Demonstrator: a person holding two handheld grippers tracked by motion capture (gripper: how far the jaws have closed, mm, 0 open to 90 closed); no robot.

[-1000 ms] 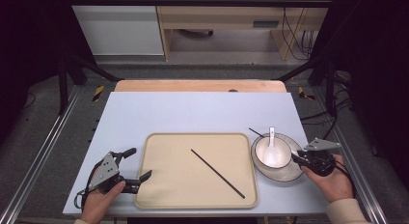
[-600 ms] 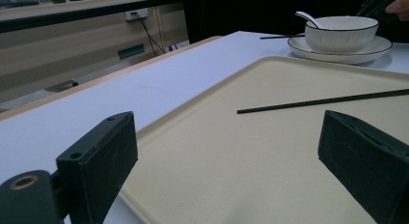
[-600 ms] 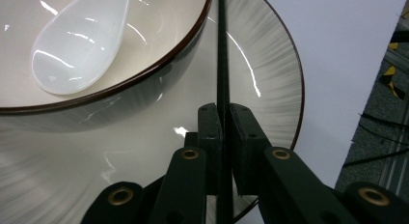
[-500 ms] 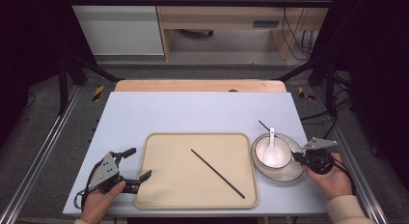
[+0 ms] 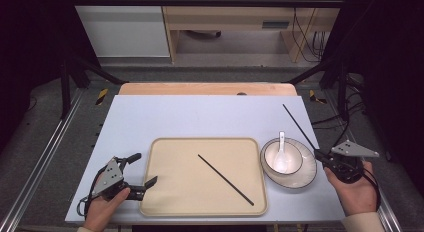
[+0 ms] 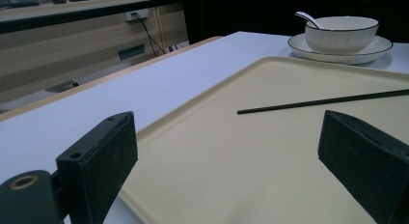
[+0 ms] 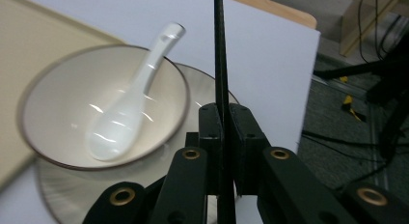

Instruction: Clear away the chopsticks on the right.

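One chopstick [image 5: 299, 127] is being carried in the closed right gripper [image 5: 320, 155] beside the bowl [image 5: 283, 157], likely needing lowering next to its mate [image 5: 225, 179] on the tray [image 5: 165, 192], while the left gripper [image 5: 148, 184] is resting wide open at the tray's near-left corner.

White spoon [image 5: 280, 154] in bowl [image 5: 295, 161] on plate [image 5: 309, 174], blue table [image 5: 200, 117]

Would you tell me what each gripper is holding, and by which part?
Right gripper clamps a black chopstick near its lower end; left gripper is open, holding nothing.
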